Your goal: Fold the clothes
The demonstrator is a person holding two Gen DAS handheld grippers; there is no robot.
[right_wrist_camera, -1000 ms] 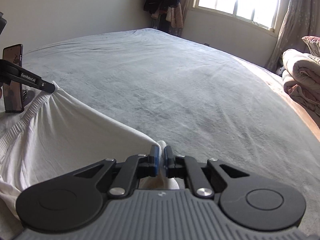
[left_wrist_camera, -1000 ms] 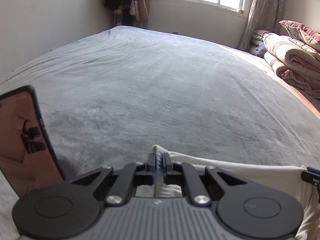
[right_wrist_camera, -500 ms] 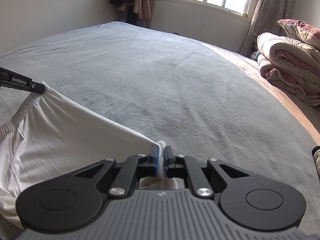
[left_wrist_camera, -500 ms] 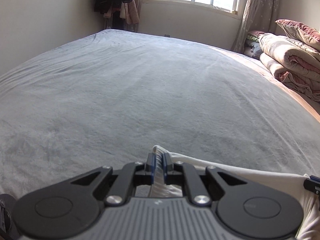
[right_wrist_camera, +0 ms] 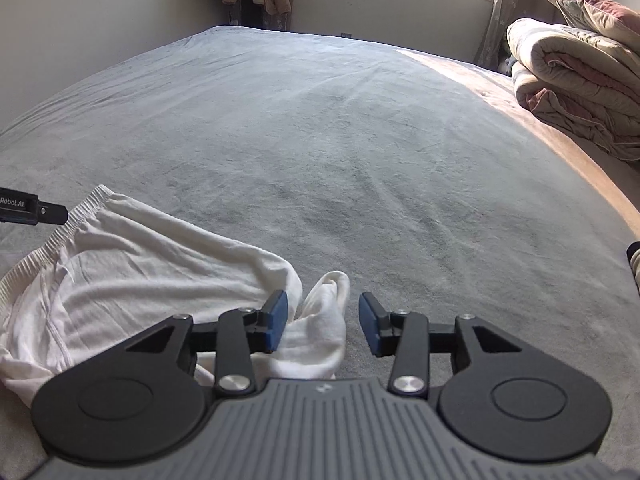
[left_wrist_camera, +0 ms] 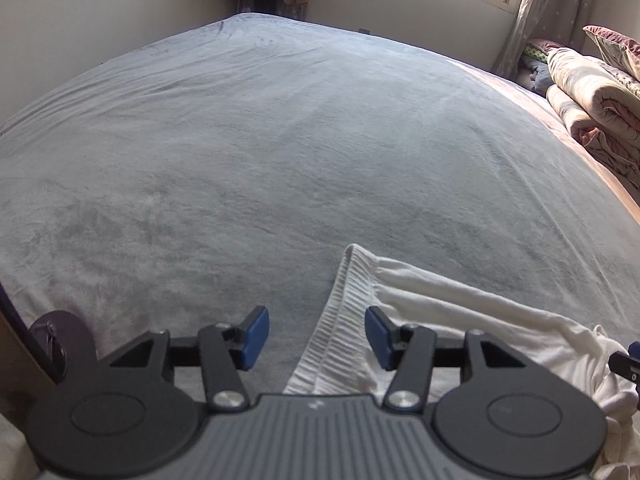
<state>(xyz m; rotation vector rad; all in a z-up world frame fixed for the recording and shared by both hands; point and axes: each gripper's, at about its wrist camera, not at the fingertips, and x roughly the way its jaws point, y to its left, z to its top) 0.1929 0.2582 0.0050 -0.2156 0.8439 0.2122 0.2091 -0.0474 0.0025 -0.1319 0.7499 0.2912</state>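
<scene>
Both claws stand wide, gripping nothing. The white garment point(right_wrist_camera: 132, 264) lies rumpled at the bed's point(left_wrist_camera: 280, 140) near edge; its ribbed waistband point(left_wrist_camera: 340, 320) runs between the left gripper's point(left_wrist_camera: 316, 336) pads (a bunched end sits inside the right gripper point(right_wrist_camera: 322, 322)).

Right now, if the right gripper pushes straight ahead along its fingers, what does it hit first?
Probably the bunched corner of the white garment, lying between the open right gripper fingers. Beyond that only the grey bedspread; depth is uncertain.

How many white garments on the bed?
1. The white garment lies on the grey bed at the near edge, between the open left gripper and open right gripper. More may lie out of frame.
</scene>
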